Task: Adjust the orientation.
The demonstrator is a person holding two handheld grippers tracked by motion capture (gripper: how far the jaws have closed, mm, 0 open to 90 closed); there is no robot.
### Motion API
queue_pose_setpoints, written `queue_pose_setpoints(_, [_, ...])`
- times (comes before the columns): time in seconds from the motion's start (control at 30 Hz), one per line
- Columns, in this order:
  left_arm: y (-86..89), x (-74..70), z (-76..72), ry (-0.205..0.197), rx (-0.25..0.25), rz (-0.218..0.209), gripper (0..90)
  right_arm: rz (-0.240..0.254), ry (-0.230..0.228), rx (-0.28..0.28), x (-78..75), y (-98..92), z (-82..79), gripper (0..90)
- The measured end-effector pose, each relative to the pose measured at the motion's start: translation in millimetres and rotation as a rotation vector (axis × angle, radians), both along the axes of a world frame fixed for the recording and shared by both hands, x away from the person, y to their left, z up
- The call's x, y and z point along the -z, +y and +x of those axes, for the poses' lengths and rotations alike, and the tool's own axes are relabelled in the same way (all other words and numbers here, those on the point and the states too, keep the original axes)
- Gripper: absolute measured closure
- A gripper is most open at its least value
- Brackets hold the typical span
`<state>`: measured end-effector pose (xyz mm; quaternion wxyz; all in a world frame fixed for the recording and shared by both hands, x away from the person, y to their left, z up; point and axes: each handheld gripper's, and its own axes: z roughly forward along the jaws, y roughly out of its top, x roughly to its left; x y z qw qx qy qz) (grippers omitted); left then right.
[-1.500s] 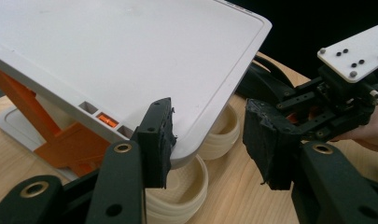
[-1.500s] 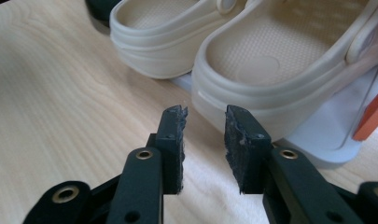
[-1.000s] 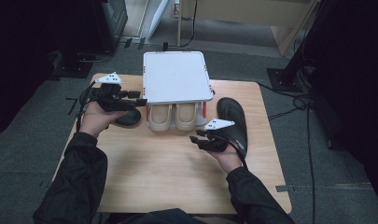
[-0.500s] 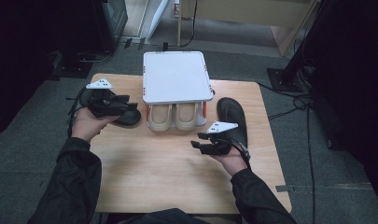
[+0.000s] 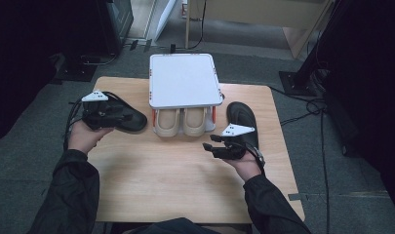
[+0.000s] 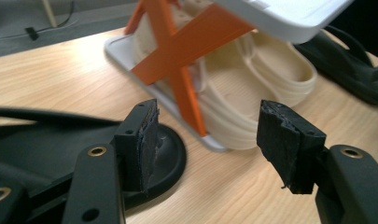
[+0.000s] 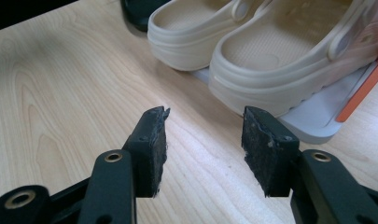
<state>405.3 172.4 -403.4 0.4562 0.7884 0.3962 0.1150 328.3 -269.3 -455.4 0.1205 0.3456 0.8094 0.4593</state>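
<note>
A white two-level rack stands at the back middle of the table, and a pair of beige clogs sits on its lower shelf. One black sandal lies left of the rack, another black sandal lies right of it. My left gripper hovers over the left sandal. Its jaws have just been opening and stand open with nothing between them. My right gripper points at the clogs from beside the right sandal. It has also just been opening and is open and empty above bare wood.
The wooden table has free room in its near half. Orange cross braces hold up the rack's top shelf. Cables run across the grey floor to the right, and dark furniture stands at the left.
My left hand has drawn back to the left and sunk a little, and its jaws stand wider. The right jaws have widened too; that hand has hardly moved.
</note>
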Motion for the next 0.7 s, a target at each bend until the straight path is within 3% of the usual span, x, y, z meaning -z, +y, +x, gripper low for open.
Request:
queue_pose_setpoints(0.3, [17.2,20.1,10.6,0.022,-0.07,0.039,39.2,0.005,-0.008,0.014,1.1,2.9,5.6,50.6])
queue_pose_setpoints(0.5, [27.8,31.3,21.2,0.044,-0.12,0.026,39.8,0.002,-0.009,0.011,1.6,5.4,6.2,50.6])
queue_pose_setpoints(0.7, [23.0,42.0,30.1,0.04,-0.129,0.032,46.9,-0.002,-0.004,0.009,2.5,7.3,7.1,50.7])
